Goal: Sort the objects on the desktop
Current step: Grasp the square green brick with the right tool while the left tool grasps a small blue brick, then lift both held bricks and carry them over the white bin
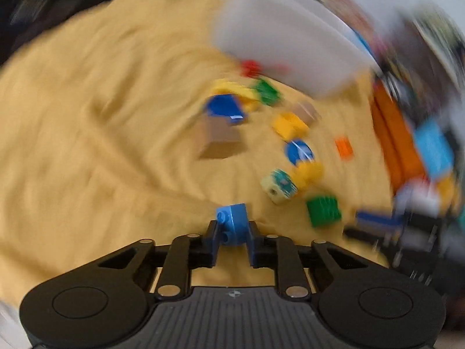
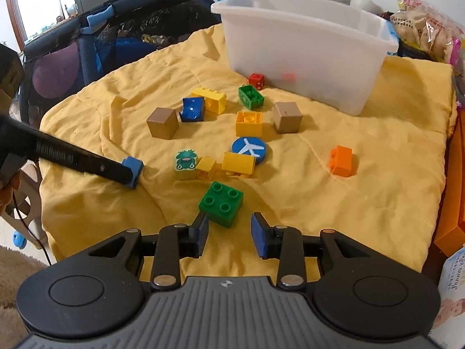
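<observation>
Now the left gripper [image 1: 232, 229] is clamping a blue brick [image 1: 232, 224], seemingly bound for the bin [image 2: 302, 55]; the right gripper [image 2: 229, 232] is hanging open, empty, over a green brick [image 2: 221, 203].

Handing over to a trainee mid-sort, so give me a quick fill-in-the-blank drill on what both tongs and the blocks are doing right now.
1. The left tongs are shut on a small ____ block.
2. The right tongs are ____ and hold nothing.
3. The block nearest the right tongs is the ____ four-stud brick.
4. The round blue disc shows a white ____.

Missing words: blue; open; green; airplane
</observation>
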`<state>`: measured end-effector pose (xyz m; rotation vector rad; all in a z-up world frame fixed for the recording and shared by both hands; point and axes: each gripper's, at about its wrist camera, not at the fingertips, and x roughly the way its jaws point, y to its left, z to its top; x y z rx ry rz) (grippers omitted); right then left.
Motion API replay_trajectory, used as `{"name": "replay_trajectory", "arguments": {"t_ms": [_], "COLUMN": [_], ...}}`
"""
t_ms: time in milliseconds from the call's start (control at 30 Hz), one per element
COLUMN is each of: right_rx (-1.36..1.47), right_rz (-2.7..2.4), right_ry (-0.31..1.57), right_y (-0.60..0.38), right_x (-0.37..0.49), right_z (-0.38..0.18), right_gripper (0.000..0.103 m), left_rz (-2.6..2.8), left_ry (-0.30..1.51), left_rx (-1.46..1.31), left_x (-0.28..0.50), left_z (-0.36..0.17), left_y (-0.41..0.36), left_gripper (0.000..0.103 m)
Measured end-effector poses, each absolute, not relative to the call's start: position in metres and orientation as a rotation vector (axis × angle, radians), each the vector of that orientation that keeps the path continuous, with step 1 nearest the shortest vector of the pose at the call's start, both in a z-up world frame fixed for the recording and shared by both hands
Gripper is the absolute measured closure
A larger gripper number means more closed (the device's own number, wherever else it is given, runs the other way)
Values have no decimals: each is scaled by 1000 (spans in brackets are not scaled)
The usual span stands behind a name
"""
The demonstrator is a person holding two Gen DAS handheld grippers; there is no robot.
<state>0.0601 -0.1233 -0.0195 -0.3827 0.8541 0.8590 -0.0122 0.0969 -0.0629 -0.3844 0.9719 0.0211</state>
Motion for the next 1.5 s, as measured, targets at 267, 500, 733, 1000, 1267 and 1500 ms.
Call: {"name": "replay_trajectory", "arguments": {"t_ms": [267, 500, 733, 1000, 1267, 1500], "right_rx": [-343, -338, -333, -337, -338, -333], "right_rz": [826, 817, 841, 837, 837, 810], "right_ry": [857, 868, 869, 875, 902, 949], "right_y": [-124, -119, -110, -105, -96, -95], "right_x": [67, 71, 71, 72, 73, 78], "right_z": [-19, -22, -20, -22, -30, -43], "right_gripper": [66, 66, 63, 63, 61, 66], "left_rz": [-93, -81, -114, -154, -153, -158], "left_ry": [951, 999, 959, 945, 964, 969], "left_rx": [32, -97, 27, 123, 108, 19], "left_x": [5, 12, 13, 13, 17, 20], "left_z": [-53, -68, -57, -57, -65, -64], "left_y": [56, 73, 59, 44, 48, 62], "left_gripper": [82, 76, 76, 76, 85, 85]}}
